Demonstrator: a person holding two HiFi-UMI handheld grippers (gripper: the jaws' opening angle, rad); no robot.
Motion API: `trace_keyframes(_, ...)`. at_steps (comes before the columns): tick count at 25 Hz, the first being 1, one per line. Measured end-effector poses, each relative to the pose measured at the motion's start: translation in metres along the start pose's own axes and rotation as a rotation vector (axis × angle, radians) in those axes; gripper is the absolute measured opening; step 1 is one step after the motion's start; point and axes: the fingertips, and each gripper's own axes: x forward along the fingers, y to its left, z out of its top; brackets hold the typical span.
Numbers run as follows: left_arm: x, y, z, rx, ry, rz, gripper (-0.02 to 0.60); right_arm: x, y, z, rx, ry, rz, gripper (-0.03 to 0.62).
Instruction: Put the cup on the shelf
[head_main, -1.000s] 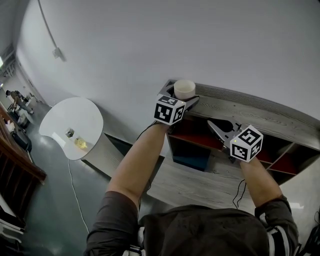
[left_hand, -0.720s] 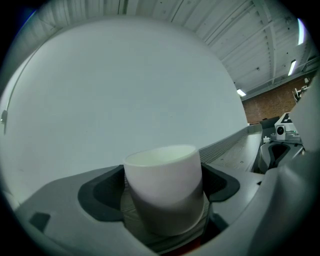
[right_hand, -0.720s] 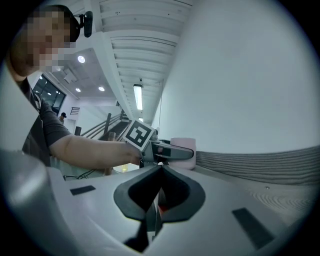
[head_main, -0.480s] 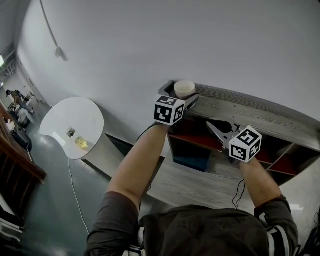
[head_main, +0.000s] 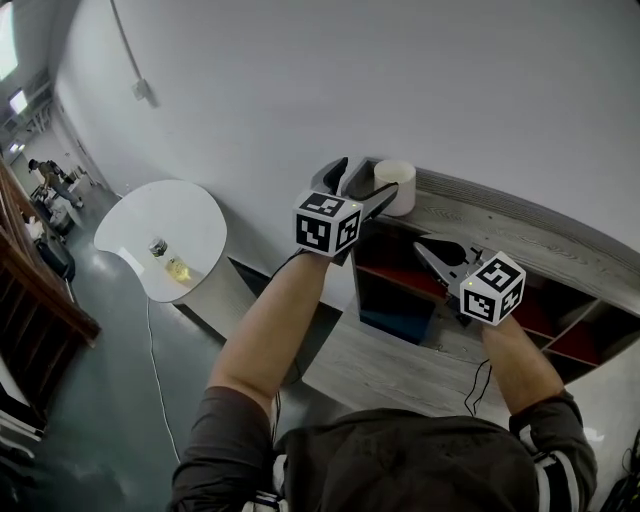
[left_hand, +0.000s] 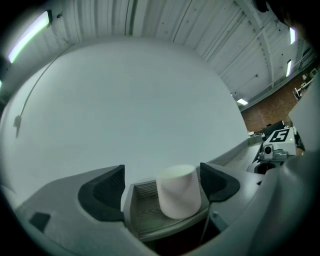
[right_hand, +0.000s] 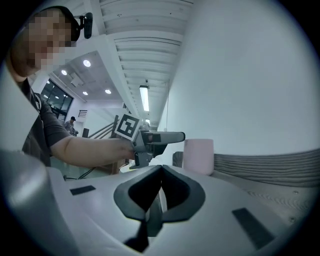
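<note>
The white cup (head_main: 396, 186) stands upright on the top board of the grey wooden shelf (head_main: 510, 228), near its left end. My left gripper (head_main: 358, 184) is open just left of the cup and not touching it. In the left gripper view the cup (left_hand: 178, 191) sits a little beyond the spread fingertips, on the shelf corner (left_hand: 142, 215). My right gripper (head_main: 432, 257) is shut and empty, held lower in front of the shelf. The right gripper view looks past its closed jaws (right_hand: 161, 172) to the cup (right_hand: 198, 156) and the left gripper (right_hand: 159, 139).
A plain grey wall rises right behind the shelf. The shelf compartments have red back panels, and one holds a dark blue box (head_main: 392, 310). A round white table (head_main: 150, 230) with small jars stands at the lower left. A grey bench board (head_main: 380, 365) lies below the shelf.
The left gripper has opened, let go of the cup and drawn back to the left. The cup now stands alone on the shelf top. The right gripper has barely moved.
</note>
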Motion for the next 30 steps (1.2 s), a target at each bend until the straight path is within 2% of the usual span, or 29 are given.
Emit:
trace_keyframes(6, -0.065, 0.026, -0.003, -0.030, 0.006, 0.047, 0.436, 0.038, 0.028, 0.005, -0.001, -0.007, 0.096, -0.008)
trace_keyframes(12, -0.158, 0.054, -0.005, -0.040, 0.003, 0.163, 0.415, 0.086, 0.077, 0.012, 0.007, -0.018, 0.240, -0.008)
trace_keyframes(13, -0.178, 0.058, -0.006, -0.039, 0.003, 0.194, 0.394, 0.095, 0.088, 0.013, 0.009, -0.020, 0.273, -0.008)
trace_keyframes(16, -0.239, 0.072, -0.013, -0.037, 0.001, 0.304, 0.228, 0.125, 0.121, 0.011, 0.018, -0.023, 0.374, -0.008)
trace_keyframes(23, -0.373, 0.089, -0.035, -0.045, 0.030, 0.507, 0.168, 0.188, 0.206, 0.006, 0.026, -0.023, 0.573, -0.008)
trace_keyframes(30, -0.505, 0.070, -0.058, -0.067, 0.059, 0.685, 0.093, 0.228, 0.300, -0.001, 0.023, -0.015, 0.734, -0.008)
